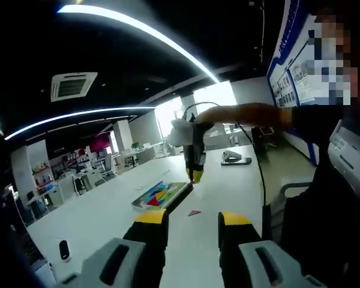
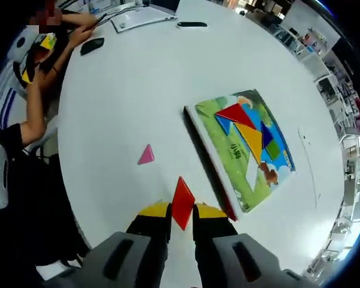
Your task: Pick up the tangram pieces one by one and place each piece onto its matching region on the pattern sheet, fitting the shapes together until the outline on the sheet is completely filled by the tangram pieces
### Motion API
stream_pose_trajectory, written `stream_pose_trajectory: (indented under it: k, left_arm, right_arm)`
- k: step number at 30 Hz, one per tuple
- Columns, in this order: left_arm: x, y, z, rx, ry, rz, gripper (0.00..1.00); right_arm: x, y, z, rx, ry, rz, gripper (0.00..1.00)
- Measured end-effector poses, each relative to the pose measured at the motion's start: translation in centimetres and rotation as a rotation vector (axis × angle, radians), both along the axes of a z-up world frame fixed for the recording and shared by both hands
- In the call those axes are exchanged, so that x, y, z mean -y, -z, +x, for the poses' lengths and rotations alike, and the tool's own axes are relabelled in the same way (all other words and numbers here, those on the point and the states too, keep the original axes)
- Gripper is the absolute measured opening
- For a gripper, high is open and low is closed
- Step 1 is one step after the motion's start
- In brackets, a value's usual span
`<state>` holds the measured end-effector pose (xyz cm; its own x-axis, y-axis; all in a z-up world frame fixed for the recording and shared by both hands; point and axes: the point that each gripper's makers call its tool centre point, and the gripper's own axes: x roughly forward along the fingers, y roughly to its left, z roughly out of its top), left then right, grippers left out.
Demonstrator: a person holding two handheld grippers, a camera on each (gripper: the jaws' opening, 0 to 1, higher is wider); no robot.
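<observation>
The red tangram piece (image 2: 183, 203) stands on edge, clamped in the right claw (image 2: 181, 211), its long axis pointing away toward the pattern sheet (image 2: 247, 148) on the white table (image 2: 138, 90). A pink triangle (image 2: 146, 155) lies to the left, apart from the sheet. Red, yellow, blue and what looks like green pieces lie on the sheet. The left claw (image 1: 189, 221) hangs above the table, jaws apart and empty.

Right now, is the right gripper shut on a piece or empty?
Shut on a piece: the right gripper pinches the red piece between its jaws, above the white table.
</observation>
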<state>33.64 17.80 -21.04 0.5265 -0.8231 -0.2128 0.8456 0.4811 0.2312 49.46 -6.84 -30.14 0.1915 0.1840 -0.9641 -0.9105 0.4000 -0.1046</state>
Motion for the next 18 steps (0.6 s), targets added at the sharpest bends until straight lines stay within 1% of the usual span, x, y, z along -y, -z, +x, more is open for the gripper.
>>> stream_pose_trajectory:
  k: [3,8,11,12,14,16,17,18]
  left_arm:
    - [-0.1,0.1,0.1,-0.002,-0.006,0.004,0.35]
    - [-0.3,0.0,0.1,0.002,-0.009,-0.003,0.35]
    - [-0.3,0.0,0.1,0.002,-0.009,-0.003,0.35]
    - [-0.4,0.0,0.1,0.002,-0.009,-0.004,0.35]
    - [-0.5,-0.1,0.2,0.003,-0.011,-0.006,0.35]
    - [-0.5,-0.1,0.1,0.004,-0.011,-0.008,0.35]
    - [-0.5,-0.1,0.1,0.005,-0.011,-0.009,0.35]
    - [-0.6,-0.1,0.1,0.005,-0.012,-0.009,0.35]
  right_arm:
    - [0.2,0.0,1.7,0.016,0.031,-0.004,0.16]
    - [0.4,0.5,3.7,0.033,0.077,-0.029,0.16]
    - [0.8,0.9,5.2,0.046,0.104,-0.052,0.16]
    - [0.9,1.1,5.4,0.051,0.112,-0.059,0.16]
    - [1.4,1.4,6.4,0.078,0.141,-0.088,0.16]
    - [1.8,1.7,7.1,0.093,0.142,-0.117,0.16]
    - [1.8,1.9,7.4,0.092,0.145,-0.117,0.16]
    - [1.8,2.1,7.1,0.093,0.16,-0.11,0.16]
